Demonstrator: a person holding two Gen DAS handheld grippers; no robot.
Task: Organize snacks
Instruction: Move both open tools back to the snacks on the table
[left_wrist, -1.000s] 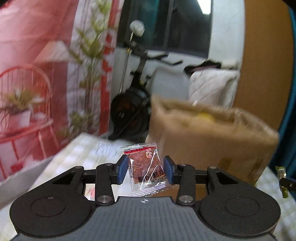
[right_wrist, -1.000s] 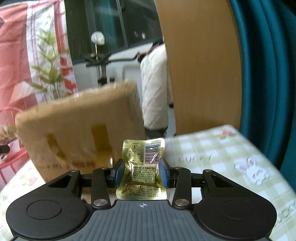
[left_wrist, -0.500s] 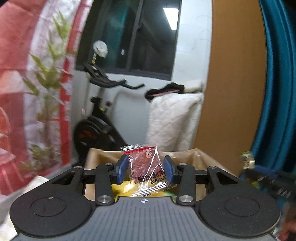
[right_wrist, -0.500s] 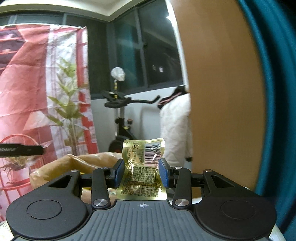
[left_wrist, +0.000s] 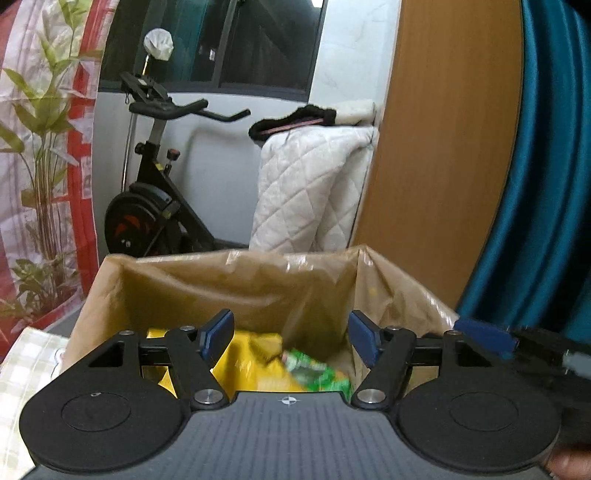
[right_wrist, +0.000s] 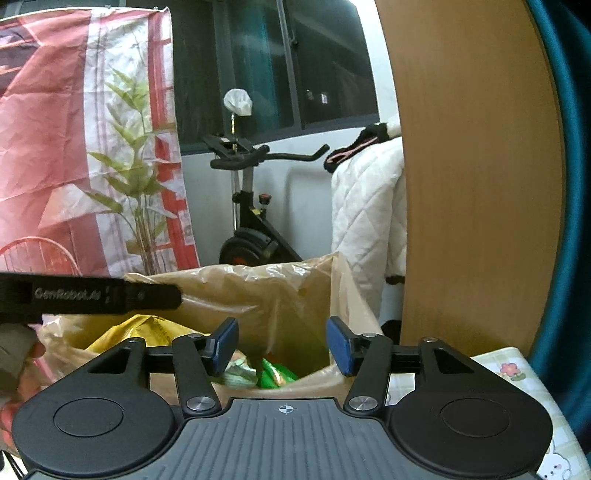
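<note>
A cardboard box (left_wrist: 236, 277) lined with clear plastic stands open in front of me; it also shows in the right wrist view (right_wrist: 280, 288). Inside lie a yellow bag (left_wrist: 255, 365), also visible in the right wrist view (right_wrist: 144, 328), and green snack packets (left_wrist: 314, 373) (right_wrist: 277, 374). My left gripper (left_wrist: 291, 336) is open and empty above the box. My right gripper (right_wrist: 282, 345) is open and empty above the box too. The left gripper's body (right_wrist: 88, 295) crosses the right wrist view at the left.
The box stands on a table with a checked cloth (right_wrist: 517, 373). Behind it are an exercise bike (left_wrist: 155, 206), a white quilted cover (left_wrist: 314, 192), a wooden panel (left_wrist: 443, 147) and a teal curtain (left_wrist: 546, 184). A red printed backdrop (right_wrist: 74, 147) hangs at the left.
Both grippers have opened over the box. The red-brown packet has left the left gripper and the gold packet has left the right gripper.
</note>
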